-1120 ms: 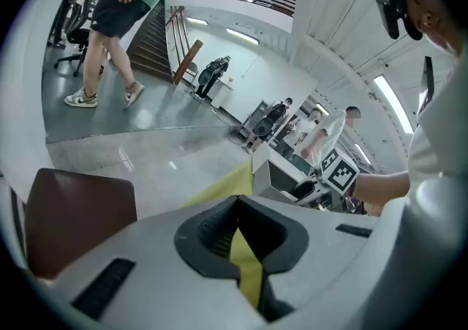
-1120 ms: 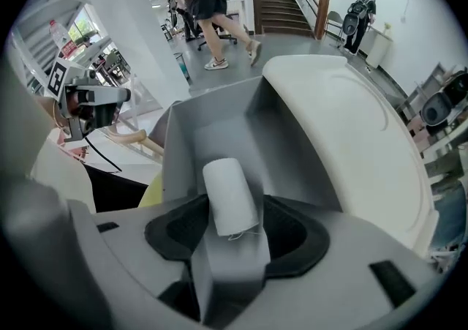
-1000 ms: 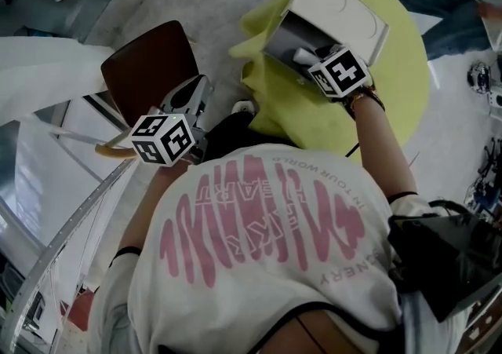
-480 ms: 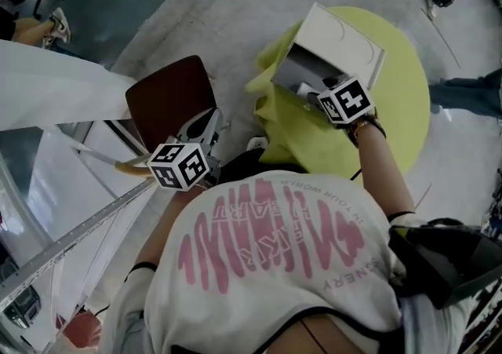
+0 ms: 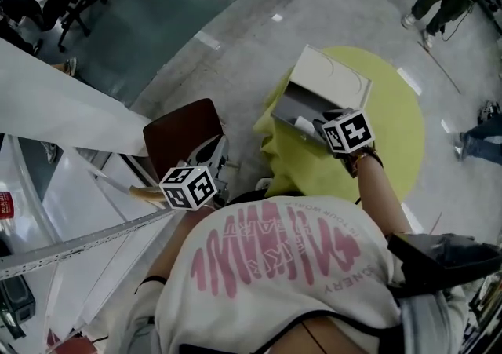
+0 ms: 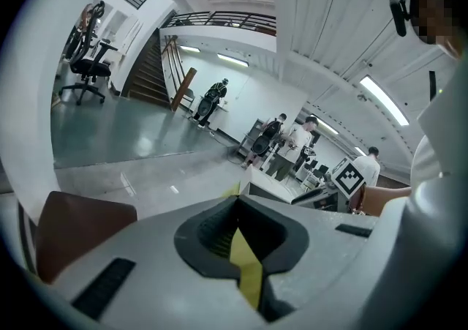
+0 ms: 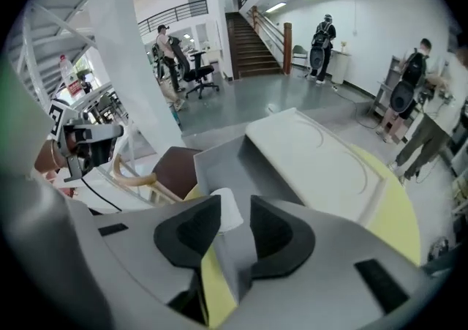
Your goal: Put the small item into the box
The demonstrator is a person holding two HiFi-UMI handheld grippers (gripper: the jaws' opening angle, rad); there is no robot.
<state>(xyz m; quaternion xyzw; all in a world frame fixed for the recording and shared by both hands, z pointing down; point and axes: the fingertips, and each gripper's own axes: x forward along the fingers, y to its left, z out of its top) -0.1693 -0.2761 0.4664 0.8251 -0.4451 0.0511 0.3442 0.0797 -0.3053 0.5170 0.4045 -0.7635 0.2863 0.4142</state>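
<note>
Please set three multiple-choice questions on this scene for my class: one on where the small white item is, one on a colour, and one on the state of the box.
1. Where is the small white item?
A) in a bowl
B) inside the box
C) in a drawer

2. What colour is the cloth under the box?
A) yellow-green
B) red
C) black

3. How does the box stand?
A) taped shut
B) open, with its lid raised
C) upside down

Answers:
1 B, because the small white item lies on the grey inside of the box.
2 A, because the cloth around the box is yellow-green.
3 B, because the white lid stands up behind the box and leaves the inside in plain view.
</note>
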